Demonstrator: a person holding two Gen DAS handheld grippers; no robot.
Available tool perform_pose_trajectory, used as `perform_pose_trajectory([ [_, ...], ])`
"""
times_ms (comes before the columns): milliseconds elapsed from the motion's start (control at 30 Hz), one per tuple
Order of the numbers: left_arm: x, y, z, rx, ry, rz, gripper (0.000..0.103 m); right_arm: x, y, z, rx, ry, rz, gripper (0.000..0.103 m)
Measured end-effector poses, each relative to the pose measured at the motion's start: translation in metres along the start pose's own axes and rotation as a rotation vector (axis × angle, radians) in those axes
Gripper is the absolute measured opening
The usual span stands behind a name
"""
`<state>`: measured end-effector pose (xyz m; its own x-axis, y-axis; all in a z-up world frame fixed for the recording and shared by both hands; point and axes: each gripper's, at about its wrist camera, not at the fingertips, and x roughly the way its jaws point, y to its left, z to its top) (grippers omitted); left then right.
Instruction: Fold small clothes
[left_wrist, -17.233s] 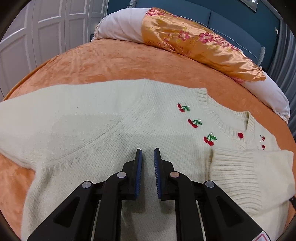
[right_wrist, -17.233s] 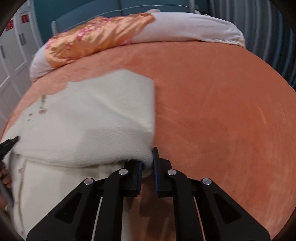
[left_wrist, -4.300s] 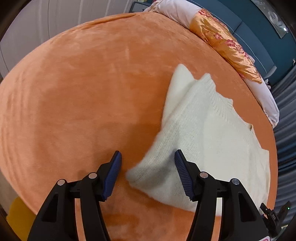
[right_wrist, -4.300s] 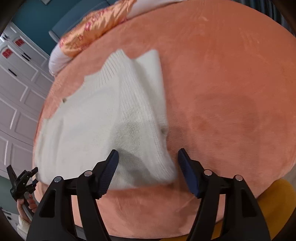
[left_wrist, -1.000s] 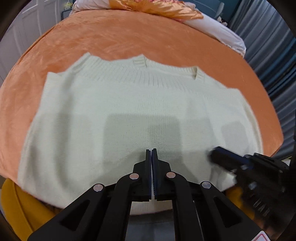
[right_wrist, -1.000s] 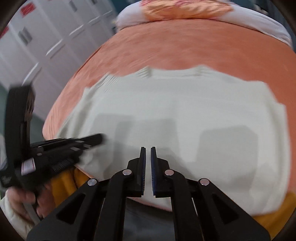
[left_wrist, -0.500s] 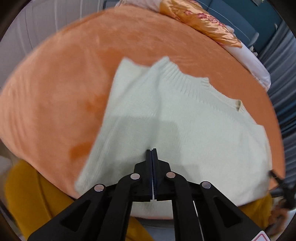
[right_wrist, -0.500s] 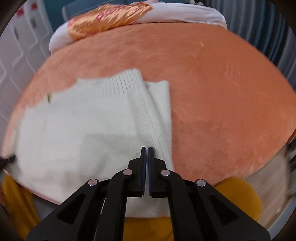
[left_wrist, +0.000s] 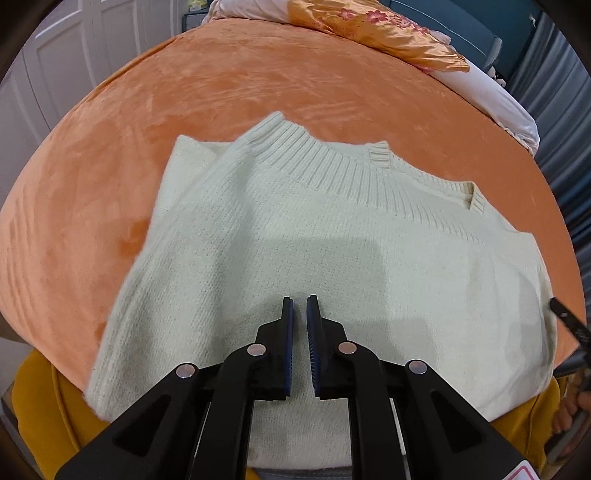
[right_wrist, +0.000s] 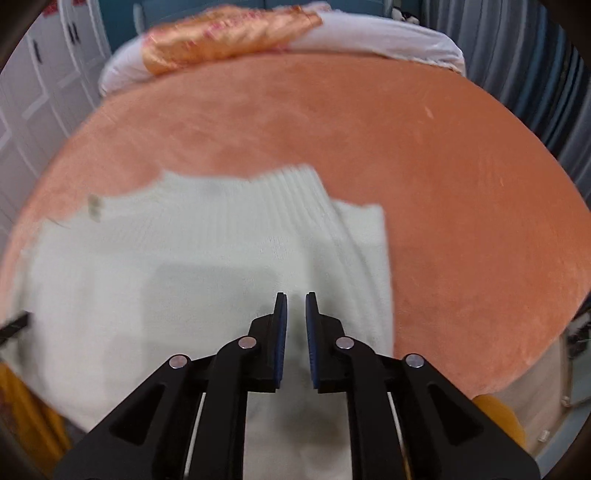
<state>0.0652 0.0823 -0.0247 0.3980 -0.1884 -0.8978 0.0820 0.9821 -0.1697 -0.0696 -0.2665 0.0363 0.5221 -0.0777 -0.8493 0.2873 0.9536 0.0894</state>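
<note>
Left wrist view looks down on a cream knitted sweater (left_wrist: 332, 258) lying flat on the orange bedspread (left_wrist: 258, 81), its ribbed hem (left_wrist: 332, 166) on the far side and its near edge hanging toward the person at the foot of the bed. The garment is already folded into a broad rectangle, with a narrower layer showing under its left edge, which suggests the sleeves and sides have been turned in to make a tidy block. The left gripper (left_wrist: 300, 306) hovers above the near middle of the sweater; its jaws are parting, a narrow slit between the blue pads, and nothing is caught between them. The right wrist view, somewhat blurred, shows the same sweater (right_wrist: 184, 277) from the other side, its right edge stacked in layers beside bare bedspread (right_wrist: 443, 184). The right gripper (right_wrist: 295, 306) also hangs over the near part of the cloth with its jaws opening slightly and holding nothing. Both tools sit low and centred over the near edge, probably because that edge is the natural place to pinch for a further fold toward the hem. At the head of the bed lie a white pillow (left_wrist: 491, 96) and an orange floral cushion (left_wrist: 369, 29), well apart from the work.
</note>
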Motion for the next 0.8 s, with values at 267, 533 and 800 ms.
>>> perform_pose_trajectory([
  [267,-0.005,-0.004,0.007,-0.002,-0.005,0.001,0.018,0.03,0.024,-0.016,-0.044,0.07,0.036,0.018],
  [533,-0.031,0.02,0.067,-0.046,-0.146,0.007,0.068,0.012,-0.016,0.04,0.033,-0.051,-0.01,0.062],
  [800,0.026,0.046,0.081,-0.102,0.008,-0.035,0.037,0.074,-0.047,0.049,0.097,0.104,-0.006,0.058],
])
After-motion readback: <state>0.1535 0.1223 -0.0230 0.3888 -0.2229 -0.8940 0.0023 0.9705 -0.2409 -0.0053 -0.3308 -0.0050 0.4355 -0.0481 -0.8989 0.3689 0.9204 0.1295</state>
